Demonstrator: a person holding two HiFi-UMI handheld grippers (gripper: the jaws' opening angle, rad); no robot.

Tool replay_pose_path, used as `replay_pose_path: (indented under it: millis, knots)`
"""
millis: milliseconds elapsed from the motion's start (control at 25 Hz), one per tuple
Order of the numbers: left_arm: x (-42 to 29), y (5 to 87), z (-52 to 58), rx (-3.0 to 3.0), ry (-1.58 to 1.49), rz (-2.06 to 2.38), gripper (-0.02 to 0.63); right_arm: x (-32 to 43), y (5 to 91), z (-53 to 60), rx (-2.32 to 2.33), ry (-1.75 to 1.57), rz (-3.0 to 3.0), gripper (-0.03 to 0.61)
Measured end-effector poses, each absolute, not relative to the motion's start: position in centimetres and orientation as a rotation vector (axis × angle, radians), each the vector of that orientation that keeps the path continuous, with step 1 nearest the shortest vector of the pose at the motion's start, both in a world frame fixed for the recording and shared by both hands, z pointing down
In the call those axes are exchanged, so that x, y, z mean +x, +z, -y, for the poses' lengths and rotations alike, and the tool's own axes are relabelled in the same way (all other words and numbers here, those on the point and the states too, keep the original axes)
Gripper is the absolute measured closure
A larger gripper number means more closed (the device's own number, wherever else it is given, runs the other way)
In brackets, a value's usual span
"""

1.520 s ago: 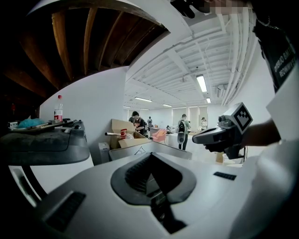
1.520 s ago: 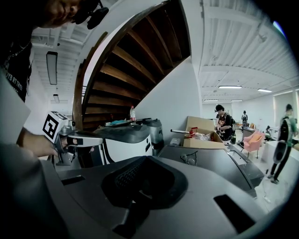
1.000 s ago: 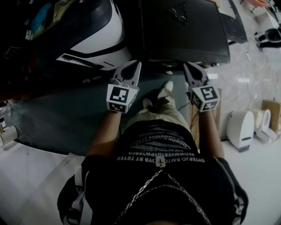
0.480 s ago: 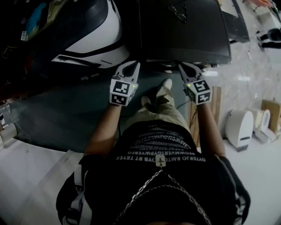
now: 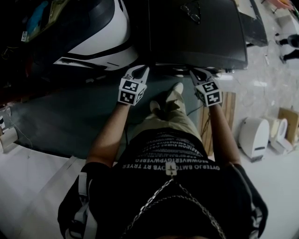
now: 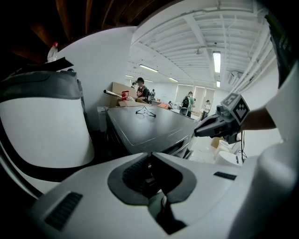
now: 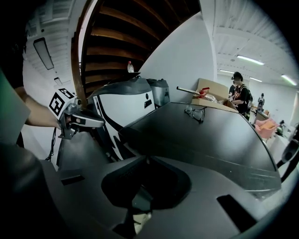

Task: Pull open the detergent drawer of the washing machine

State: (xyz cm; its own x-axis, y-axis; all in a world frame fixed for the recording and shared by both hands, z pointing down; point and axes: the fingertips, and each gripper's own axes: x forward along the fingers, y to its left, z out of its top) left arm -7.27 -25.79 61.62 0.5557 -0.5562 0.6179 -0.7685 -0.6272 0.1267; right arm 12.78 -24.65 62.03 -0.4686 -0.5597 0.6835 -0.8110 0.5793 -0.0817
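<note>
Faintly, unreadable lettering (image 5: 170,161) crosses the shirt (image 5: 187,205); left claw (image 5: 140,70), right claw (image 5: 197,72) closed.

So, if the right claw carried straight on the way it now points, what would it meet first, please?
Most likely the dark washing machine: the shut right claw aims at its front, just under the top's near edge. Nothing shows in between, though depth is unclear.

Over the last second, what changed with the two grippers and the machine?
Both went down and away from the head camera: the left gripper and right gripper now look smaller, tips nearer the dark machine's front edge. Nothing gripped or released; both jaws stay shut and empty. Machine and the glasses on top unmoved.
</note>
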Motion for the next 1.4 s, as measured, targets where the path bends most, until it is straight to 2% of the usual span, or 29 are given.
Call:
replay_pose_path:
  millis: [280, 440, 560, 800, 1400]
  knots:
    - [-6.8, 63.3, 26.9, 2.415, 0.822, 1.054, 0.601, 12.9, 64.6, 25.0, 1.019, 0.557, 2.164, 0.574]
    - [-6.4, 63.9, 27.2, 2.415, 0.822, 1.027, 0.575, 13.4, 65.4, 25.3, 1.014, 0.552, 2.147, 0.566]
    - [-6.0, 64.6, 27.1, 2.409, 0.844, 0.976, 0.532, 13.4, 65.9, 25.5, 0.995, 0.564, 2.146, 0.525]
    - [-5.8, 65.9, 27.0, 2.388, 0.865, 0.929, 0.506, 13.0, 67.3, 26.0, 0.967, 0.578, 2.148, 0.514]
    - [-4.4, 67.1, 27.3, 2.366, 0.892, 0.847, 0.500, 11.4, 68.1, 25.8, 0.933, 0.658, 2.133, 0.491]
